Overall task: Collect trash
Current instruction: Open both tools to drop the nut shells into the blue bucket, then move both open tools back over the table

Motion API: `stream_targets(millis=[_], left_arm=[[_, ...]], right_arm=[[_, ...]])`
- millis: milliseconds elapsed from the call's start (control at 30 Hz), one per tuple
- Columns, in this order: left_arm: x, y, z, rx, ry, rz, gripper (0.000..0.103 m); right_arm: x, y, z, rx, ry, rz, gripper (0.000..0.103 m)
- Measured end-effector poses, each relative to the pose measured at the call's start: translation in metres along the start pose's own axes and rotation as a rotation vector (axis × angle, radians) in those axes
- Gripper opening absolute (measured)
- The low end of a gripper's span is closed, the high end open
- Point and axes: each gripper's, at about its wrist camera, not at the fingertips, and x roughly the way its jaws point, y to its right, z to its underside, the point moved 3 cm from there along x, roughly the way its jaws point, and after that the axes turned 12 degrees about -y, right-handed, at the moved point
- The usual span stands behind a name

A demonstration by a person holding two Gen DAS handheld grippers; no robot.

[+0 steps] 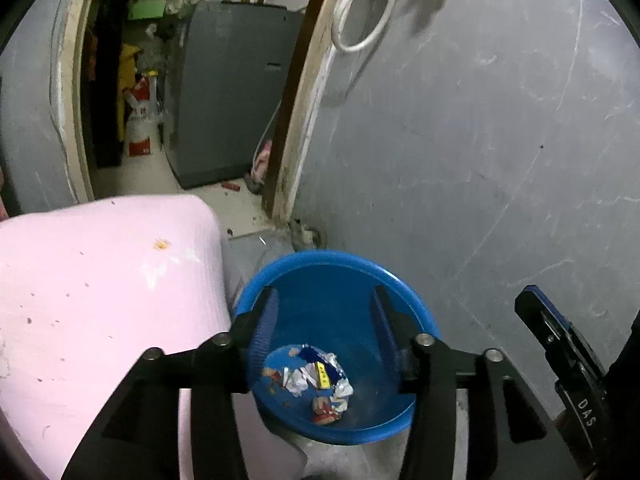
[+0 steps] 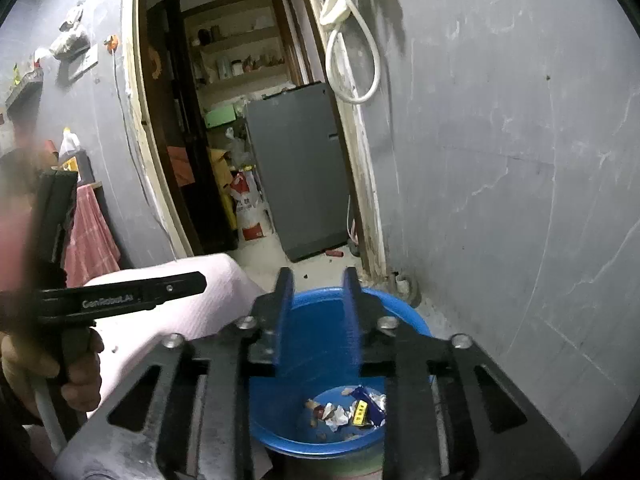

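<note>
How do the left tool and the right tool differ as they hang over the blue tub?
The left tool has its fingers spread wide, almost to the walls of the blue tub; the right tool has its fingers closer together, though still apart. The left tool appears lower, near the rim; the right tool appears higher. Both are empty, have blue pads and point at the wrappers in the tub.

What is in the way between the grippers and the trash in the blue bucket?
Nothing visible. The left gripper and right gripper are both open above the blue bucket, and the wrappers lie uncovered at its bottom.
</note>
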Motion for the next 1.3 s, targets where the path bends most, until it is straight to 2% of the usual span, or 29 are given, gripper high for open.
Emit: stream_targets(millis=[67,300,400,533,667,1300], left_arm=[[-0.01,0.0,0.0,0.002,0.026,-0.004,0.055],[-0.045,-0.01,0.002,-0.015,0.113,-0.025,0.075],[-0.061,-0.017,0.002,-0.029,0.154,-0.028,0.077],[-0.082,-0.024,0.004,-0.035,0.206,-0.045,0.091],[-0.103,-0.028,0.01,-0.026,0.262,-0.053,0.097],[-0.187,-0.035,0.062,-0.013,0.372,-0.094,0.101]], right_arm=[[-0.007,-0.004,-0.003,-0.002,0.013,0.003,0.041],[-0.03,-0.018,-0.016,-0.018,0.059,0.018,0.065],[-0.041,-0.024,-0.021,-0.024,0.082,0.024,0.074],[-0.052,-0.031,-0.025,-0.027,0.098,0.025,0.087],[-0.061,-0.036,-0.026,-0.013,0.11,0.023,0.102],[-0.127,-0.077,-0.015,-0.043,0.129,0.014,0.103]])
